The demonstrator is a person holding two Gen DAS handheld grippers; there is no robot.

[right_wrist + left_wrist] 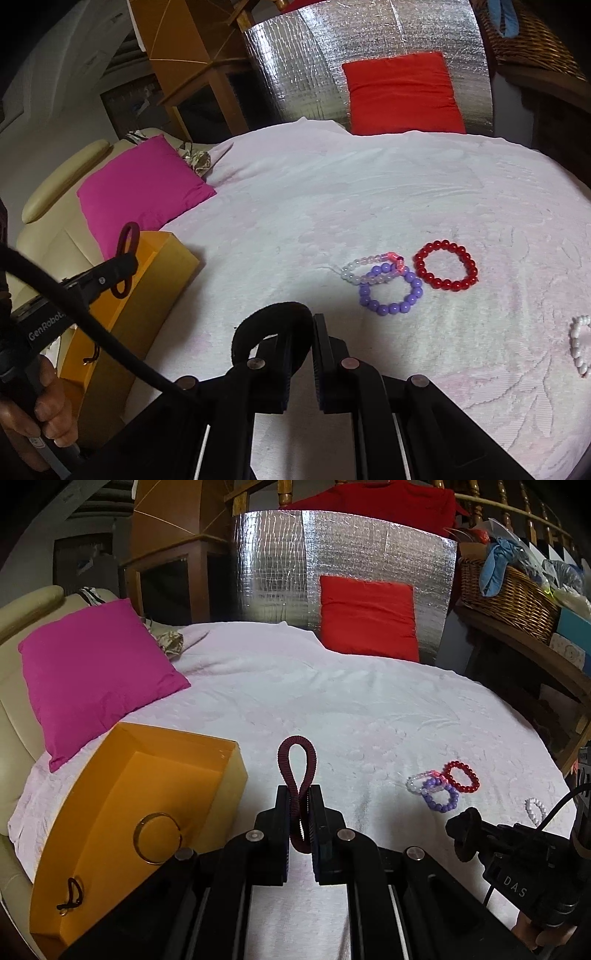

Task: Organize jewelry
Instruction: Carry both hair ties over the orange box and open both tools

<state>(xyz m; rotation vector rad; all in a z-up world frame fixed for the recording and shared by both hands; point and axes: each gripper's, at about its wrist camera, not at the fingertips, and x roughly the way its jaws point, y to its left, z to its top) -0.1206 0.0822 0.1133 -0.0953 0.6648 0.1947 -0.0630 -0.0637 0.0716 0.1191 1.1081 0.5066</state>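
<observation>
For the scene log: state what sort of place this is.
Probably a lived-in home room used as a work spot: a pale blanket spread over a surface, pink cushion on a cream sofa, and a cluttered wicker basket.

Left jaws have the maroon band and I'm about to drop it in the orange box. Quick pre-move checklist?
1. Band clamped in left gripper: ok.
2. Band over box: not ok, beside it.
3. Box open, with room: ok; only a gold ring and a dark loop inside.
4. Right gripper clear of box: ok.
5. Right jaws free: not ok, shut on black band.
6. Bead bracelets undisturbed: ok.
</observation>
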